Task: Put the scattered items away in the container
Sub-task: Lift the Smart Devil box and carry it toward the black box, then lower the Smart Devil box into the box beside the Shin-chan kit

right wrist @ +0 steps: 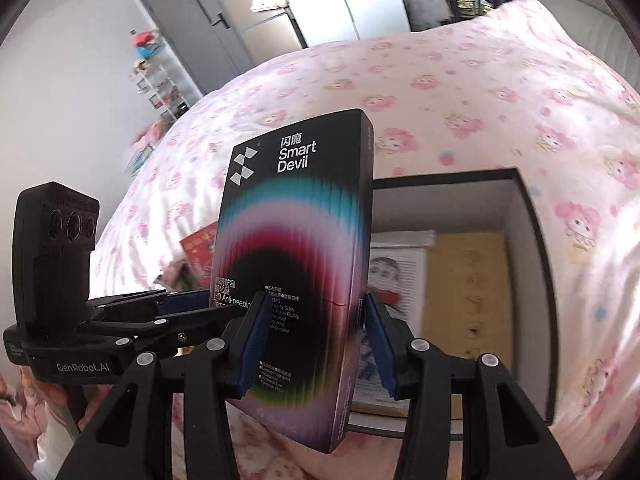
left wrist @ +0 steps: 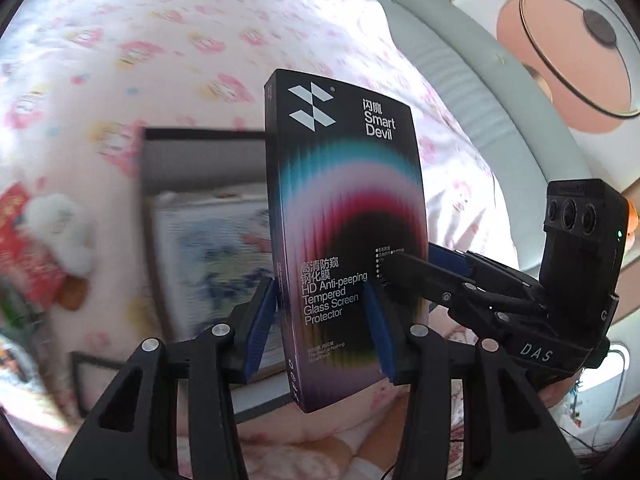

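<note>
A black "Smart Devil" screen-protector box (left wrist: 344,200) stands upright in the air, gripped across its thin body by both grippers. My left gripper (left wrist: 318,286) is shut on its lower part, one blue pad on the front face and one behind. My right gripper (left wrist: 412,256) comes in from the right and pinches the same box. In the right wrist view the box (right wrist: 296,216) sits between the right gripper's (right wrist: 316,298) pads, with the left gripper (right wrist: 224,302) clamped on from the left. Behind and below the box lies the open dark-rimmed container (right wrist: 524,208) (left wrist: 200,136), holding books and papers.
Everything rests on a bed with a pink cartoon-print sheet (right wrist: 460,92). A red packet (left wrist: 28,240) (right wrist: 200,244) and a white fluffy item (left wrist: 64,220) lie left of the container. A grey padded headboard (left wrist: 480,92) runs at the right; a shelf (right wrist: 156,76) and door stand beyond.
</note>
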`<state>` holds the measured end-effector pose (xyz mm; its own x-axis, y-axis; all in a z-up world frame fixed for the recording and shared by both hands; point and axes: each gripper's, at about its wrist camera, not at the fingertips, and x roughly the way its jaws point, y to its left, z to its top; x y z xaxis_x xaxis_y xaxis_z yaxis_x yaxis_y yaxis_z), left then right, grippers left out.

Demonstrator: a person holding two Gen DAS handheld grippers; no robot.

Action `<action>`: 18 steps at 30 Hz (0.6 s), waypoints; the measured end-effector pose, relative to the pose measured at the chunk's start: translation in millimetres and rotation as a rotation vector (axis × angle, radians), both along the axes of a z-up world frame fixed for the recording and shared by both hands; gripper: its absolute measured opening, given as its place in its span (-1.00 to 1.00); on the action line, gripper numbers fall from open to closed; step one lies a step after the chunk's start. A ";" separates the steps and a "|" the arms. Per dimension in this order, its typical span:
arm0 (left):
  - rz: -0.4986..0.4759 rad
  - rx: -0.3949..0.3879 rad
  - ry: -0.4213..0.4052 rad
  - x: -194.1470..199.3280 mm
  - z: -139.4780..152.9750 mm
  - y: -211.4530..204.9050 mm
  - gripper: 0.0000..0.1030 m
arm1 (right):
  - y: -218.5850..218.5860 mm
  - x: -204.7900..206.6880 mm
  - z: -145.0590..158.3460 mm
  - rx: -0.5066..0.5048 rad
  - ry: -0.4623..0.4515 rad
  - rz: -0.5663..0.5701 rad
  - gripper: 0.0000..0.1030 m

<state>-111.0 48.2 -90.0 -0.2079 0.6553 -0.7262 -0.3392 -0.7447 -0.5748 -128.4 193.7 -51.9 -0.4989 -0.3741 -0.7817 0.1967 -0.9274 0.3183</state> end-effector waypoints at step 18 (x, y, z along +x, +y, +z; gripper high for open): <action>-0.066 -0.039 -0.160 -41.4 -77.0 43.5 -0.15 | 43.2 -25.5 -69.3 0.225 -0.115 -0.047 -0.17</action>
